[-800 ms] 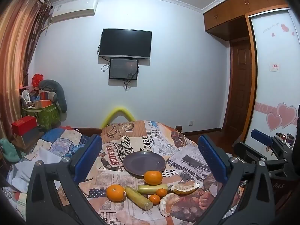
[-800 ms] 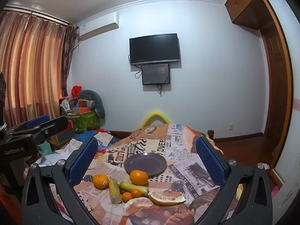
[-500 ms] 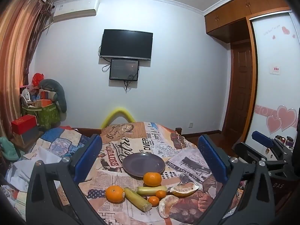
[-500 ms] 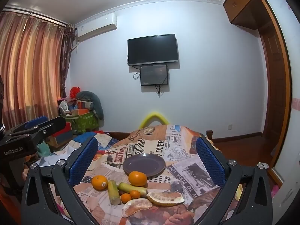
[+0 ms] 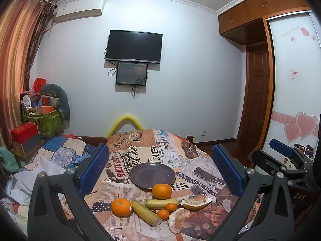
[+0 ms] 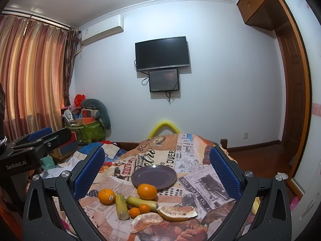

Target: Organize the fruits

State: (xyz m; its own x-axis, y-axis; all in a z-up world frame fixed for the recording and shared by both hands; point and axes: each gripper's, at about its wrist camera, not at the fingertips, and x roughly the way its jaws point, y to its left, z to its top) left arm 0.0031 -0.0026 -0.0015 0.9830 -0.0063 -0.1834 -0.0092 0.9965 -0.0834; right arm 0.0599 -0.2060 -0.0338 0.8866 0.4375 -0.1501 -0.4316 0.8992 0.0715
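Both wrist views looking forward between open blue pads, tilting slightly downward, standing back from the table [image 5: 200, 172]; left view sitting left of the right gripper [image 5: 280, 156]; right view catching the left gripper [image 6: 40, 140] at its left edge; both sharing the plate [image 5: 152, 175], fruit, wall television [image 6: 162, 53].

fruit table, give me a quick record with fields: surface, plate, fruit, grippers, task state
surface: table under a newspaper-print cloth
plate: purple plate, nothing on it
large oranges: one at the plate's near rim, one with a sticker to the left
small oranges: two, and
stalk pieces: two yellow-green lengths, and
peeled segments: two, and
left gripper: open, holds nothing
right gripper: open, holds nothing
task state: all fruit off the plate
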